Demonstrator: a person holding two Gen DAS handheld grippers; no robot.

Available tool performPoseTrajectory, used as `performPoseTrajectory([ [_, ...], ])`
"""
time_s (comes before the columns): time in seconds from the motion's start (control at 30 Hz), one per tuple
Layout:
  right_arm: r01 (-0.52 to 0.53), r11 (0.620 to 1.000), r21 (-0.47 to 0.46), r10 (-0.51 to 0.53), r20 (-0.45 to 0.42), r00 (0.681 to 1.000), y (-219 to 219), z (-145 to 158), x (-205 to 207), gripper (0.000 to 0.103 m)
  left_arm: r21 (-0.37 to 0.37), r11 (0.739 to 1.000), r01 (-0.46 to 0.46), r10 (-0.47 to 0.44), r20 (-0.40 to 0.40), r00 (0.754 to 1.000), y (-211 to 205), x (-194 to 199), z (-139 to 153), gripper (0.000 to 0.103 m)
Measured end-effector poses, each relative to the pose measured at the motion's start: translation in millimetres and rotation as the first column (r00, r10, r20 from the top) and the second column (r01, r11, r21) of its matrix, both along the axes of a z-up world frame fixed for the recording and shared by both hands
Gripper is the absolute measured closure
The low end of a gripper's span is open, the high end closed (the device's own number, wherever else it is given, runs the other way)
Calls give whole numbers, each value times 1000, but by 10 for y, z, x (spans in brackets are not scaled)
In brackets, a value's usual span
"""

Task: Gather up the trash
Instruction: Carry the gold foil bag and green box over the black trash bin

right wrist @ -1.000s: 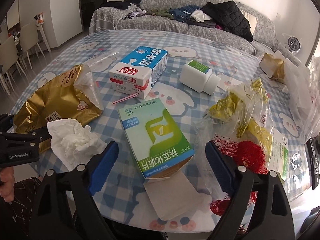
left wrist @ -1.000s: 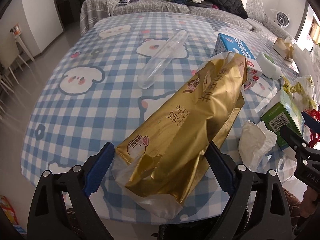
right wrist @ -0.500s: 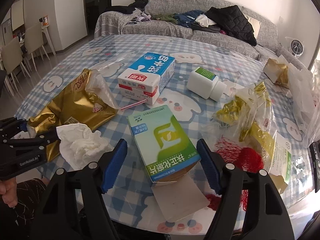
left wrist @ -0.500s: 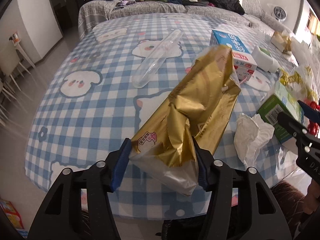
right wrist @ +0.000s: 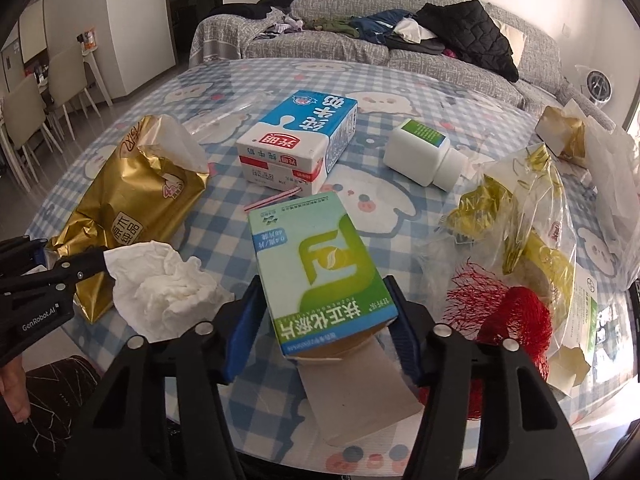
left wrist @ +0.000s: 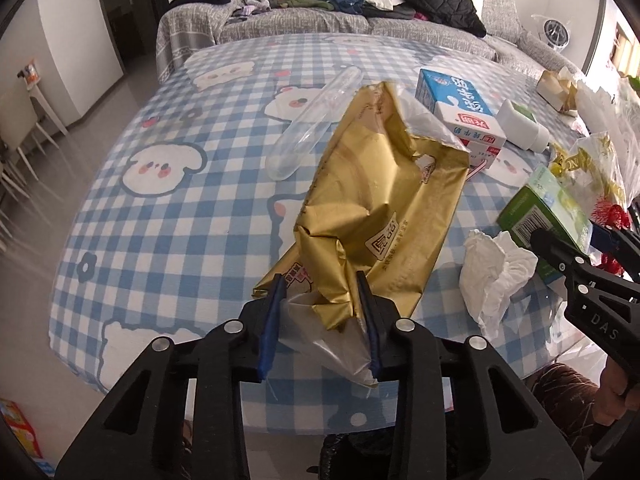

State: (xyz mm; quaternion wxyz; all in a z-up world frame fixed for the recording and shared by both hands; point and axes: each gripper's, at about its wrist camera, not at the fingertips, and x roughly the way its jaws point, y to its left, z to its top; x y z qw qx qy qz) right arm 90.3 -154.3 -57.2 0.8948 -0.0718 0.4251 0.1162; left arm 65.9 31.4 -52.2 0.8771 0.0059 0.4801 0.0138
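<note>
Cluttered checked table (left wrist: 168, 216). Left tongs (left wrist: 320, 320) pinching gold wrapper (left wrist: 376, 208); right tongs (right wrist: 326, 320) clamping green box (right wrist: 316, 276). Risk: slick foil slipping free, open flap snagging.

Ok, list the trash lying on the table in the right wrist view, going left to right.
Gold bag → crumpled tissue → milk carton → green box → white bottle → clear wrapper with gold print. The red netting overlaps the wrapper's span, so it is left out.
</note>
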Motion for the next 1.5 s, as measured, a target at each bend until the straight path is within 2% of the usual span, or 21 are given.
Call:
performPoseTrajectory([
  [0.63, 10, 999, 50, -12, 35, 999, -122, 206, -132, 49, 6, 1000, -17, 17, 51, 999, 24, -108, 146, 76],
  [0.87, 10, 999, 52, -13, 49, 999, -153, 263, -255, 49, 13, 999, -33, 32, 54, 998, 55, -192, 161, 85],
  [1.5, 56, 996, 71, -61, 73, 995, -422, 419, -735, 49, 2, 999, -32, 31, 142, 989, 61, -724, 478, 87],
])
